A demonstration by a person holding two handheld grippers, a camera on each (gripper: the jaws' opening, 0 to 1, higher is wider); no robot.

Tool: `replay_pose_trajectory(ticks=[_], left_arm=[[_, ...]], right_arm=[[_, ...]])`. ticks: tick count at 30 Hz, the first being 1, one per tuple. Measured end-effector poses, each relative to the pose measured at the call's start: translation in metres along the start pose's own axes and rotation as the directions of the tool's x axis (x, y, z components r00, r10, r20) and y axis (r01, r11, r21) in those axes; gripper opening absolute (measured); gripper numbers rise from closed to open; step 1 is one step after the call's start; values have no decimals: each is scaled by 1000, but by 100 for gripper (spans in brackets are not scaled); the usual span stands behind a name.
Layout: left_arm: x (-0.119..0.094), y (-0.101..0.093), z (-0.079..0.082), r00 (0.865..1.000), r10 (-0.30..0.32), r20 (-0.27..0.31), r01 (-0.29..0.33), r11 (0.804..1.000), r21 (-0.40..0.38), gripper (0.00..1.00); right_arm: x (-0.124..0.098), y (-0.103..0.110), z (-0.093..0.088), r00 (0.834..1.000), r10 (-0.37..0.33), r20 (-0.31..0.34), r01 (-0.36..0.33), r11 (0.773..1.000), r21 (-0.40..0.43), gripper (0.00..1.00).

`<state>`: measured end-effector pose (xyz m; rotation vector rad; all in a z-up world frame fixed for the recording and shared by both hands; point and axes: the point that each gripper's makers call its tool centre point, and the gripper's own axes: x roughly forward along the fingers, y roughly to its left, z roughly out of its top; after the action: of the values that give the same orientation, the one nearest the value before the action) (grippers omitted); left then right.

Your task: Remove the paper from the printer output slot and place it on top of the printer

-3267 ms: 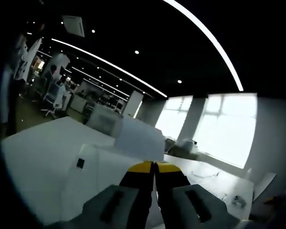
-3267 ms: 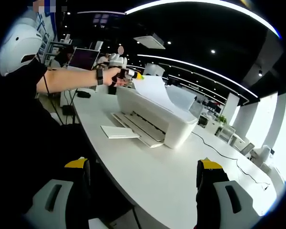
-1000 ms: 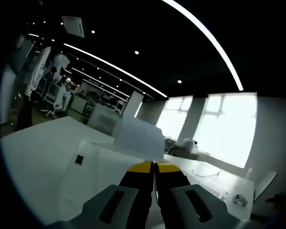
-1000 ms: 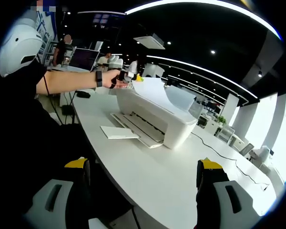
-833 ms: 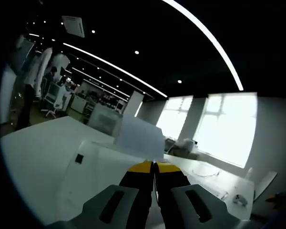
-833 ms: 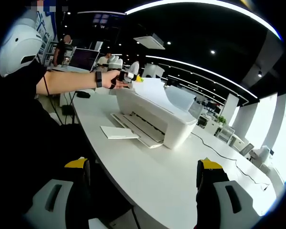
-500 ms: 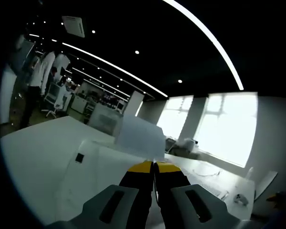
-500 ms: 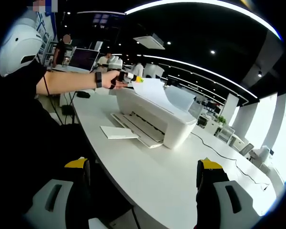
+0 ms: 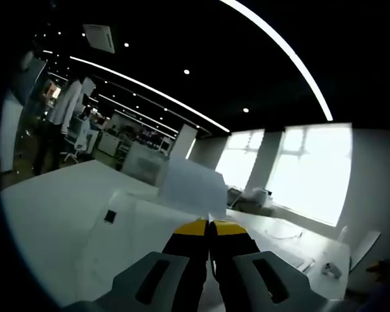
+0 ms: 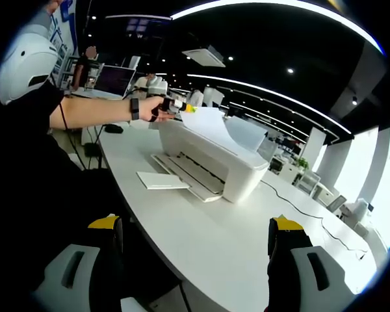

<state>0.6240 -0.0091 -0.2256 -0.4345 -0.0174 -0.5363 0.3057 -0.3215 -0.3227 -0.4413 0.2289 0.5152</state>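
In the right gripper view a white printer (image 10: pixel 216 164) stands on a long white table (image 10: pixel 247 247). A white paper sheet (image 10: pixel 207 125) hangs just over the printer's top, tilted. A person's outstretched hand holds my left gripper (image 10: pixel 181 106) shut on the sheet's near corner. In the left gripper view the yellow-tipped jaws of my left gripper (image 9: pixel 208 227) are pressed together above the printer's white top (image 9: pixel 133 227). My right gripper (image 10: pixel 196 225) stands open low over the table's near edge, well short of the printer, with nothing between its fingers.
The printer's output tray (image 10: pixel 185 170) sticks out toward me, with a flat white pad (image 10: pixel 161 180) beside it on the table. A cable (image 10: pixel 312 213) runs along the table at the right. Desks, monitors and people fill the office behind. Bright windows (image 9: pixel 305 175) lie ahead.
The left gripper still holds the sheet over the printer, shifted only slightly. A person in the background has walked across the left gripper view. The right gripper has stayed put.
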Motion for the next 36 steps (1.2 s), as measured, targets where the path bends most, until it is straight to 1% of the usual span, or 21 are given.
replay_pose_trajectory(ticks=[15, 31, 36], left_arm=[[-3, -3, -1, 1000, 6, -7, -6, 1000, 24, 6], [-6, -4, -7, 1000, 16, -23, -15, 999, 46, 7], [-8, -5, -9, 999, 23, -29, -21, 998, 64, 8]], right_arm=[[0, 1, -1, 1000, 1, 1, -1, 1000, 3, 88], [0, 1, -1, 1000, 2, -2, -2, 1000, -1, 88], [0, 1, -1, 1000, 1, -2, -1, 1000, 1, 88]])
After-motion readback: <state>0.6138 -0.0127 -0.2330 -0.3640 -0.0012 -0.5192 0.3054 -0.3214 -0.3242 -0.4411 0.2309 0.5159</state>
